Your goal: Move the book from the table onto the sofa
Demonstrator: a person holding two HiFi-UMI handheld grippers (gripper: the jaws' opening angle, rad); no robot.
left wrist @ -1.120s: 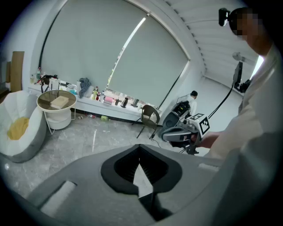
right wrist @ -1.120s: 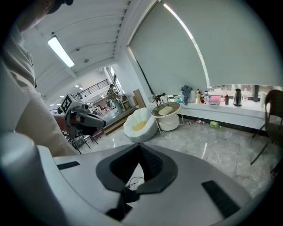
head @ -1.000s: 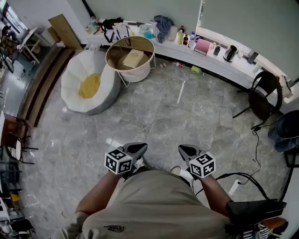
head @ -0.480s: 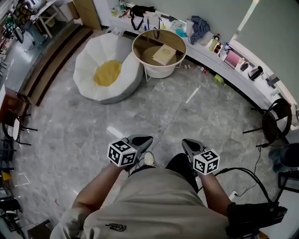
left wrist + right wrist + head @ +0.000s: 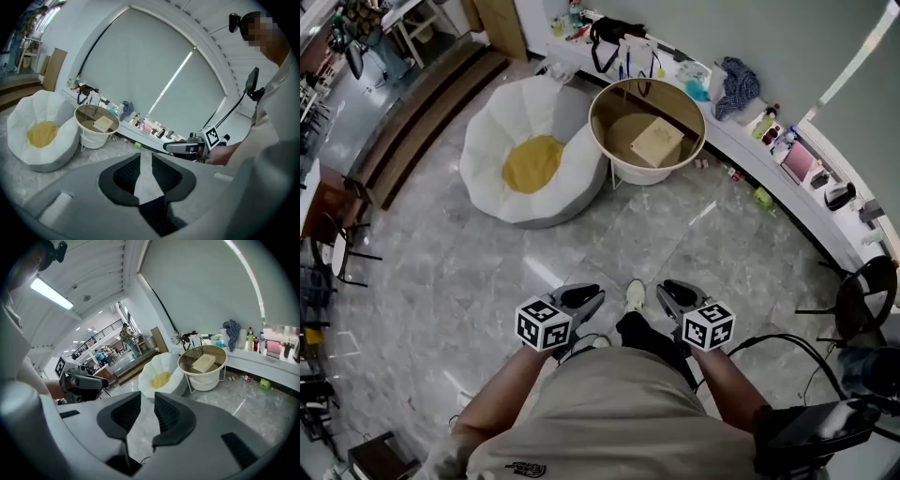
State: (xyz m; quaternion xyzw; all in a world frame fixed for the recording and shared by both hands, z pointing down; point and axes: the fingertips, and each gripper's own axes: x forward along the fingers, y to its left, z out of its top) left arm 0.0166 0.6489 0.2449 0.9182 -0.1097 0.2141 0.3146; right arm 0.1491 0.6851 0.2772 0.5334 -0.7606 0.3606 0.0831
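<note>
Our left tool (image 5: 146,161) has its jaws opening, with a narrow gap and nothing in it. Our right tool (image 5: 148,401) is opening too, a little wider, and likewise pinches nothing. We hold both side by side, low in front of us, pointing forward and down. Well ahead of them, across grey floor (image 5: 609,234), the book (image 5: 656,142) lies flat on the round bench (image 5: 642,173), about in line with the right tool. The white sofa (image 5: 492,150) stands just beside that bench, ahead and left of the left tool.

Glossy stone-look floor (image 5: 694,253), matt cloth sofa (image 5: 492,141).
</note>
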